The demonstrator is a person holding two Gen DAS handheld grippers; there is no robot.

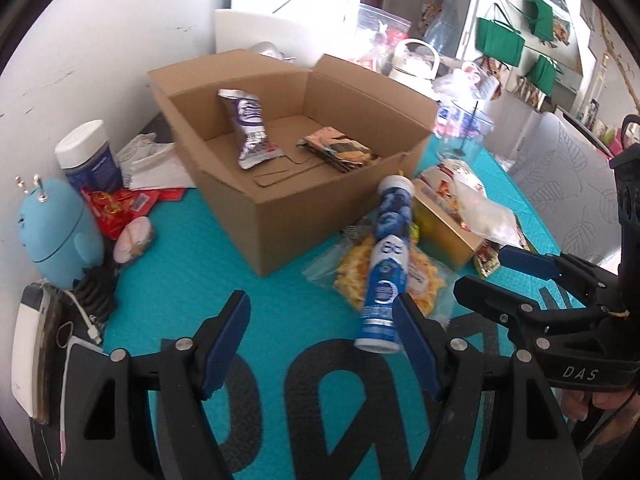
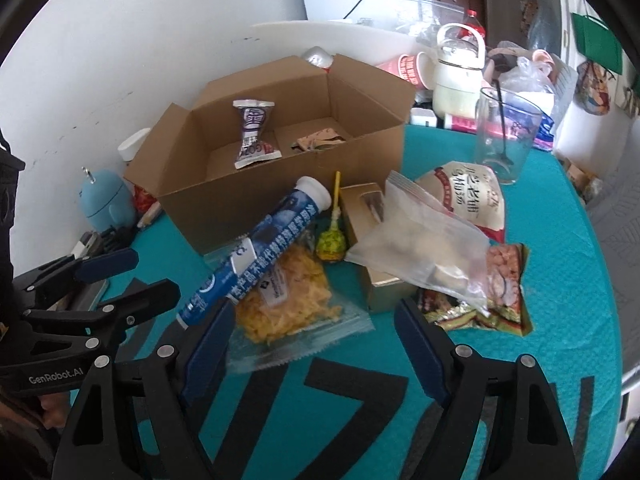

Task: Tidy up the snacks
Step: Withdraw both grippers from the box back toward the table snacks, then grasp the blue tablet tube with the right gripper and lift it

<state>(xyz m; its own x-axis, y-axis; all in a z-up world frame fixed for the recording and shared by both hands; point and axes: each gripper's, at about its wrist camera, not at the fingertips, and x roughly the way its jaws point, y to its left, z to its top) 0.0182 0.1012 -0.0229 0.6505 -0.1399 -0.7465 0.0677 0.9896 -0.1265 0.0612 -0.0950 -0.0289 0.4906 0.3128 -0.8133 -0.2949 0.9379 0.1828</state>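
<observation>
Our left gripper (image 1: pixel 322 344) fingers gape wide, empty; blue tube (image 1: pixel 386 268) leans beside the right-hand pad, contact unclear. Our right gripper (image 2: pixel 314 350) equally wide, empty, over the yellow chips bag (image 2: pixel 288 300). Cardboard box (image 1: pixel 280 216) behind on the teal table (image 1: pixel 180 280) holds a purple packet (image 1: pixel 250 128).

Your right tool (image 2: pixel 314 344) hangs with its fingers spread wide over the teal surface (image 2: pixel 560 320). Between them lies a clear bag of yellow chips (image 2: pixel 288 300), with the blue tube (image 2: pixel 256 244) resting across it. Behind stands the open cardboard box (image 2: pixel 280 184), holding a purple packet (image 2: pixel 253 136).
</observation>
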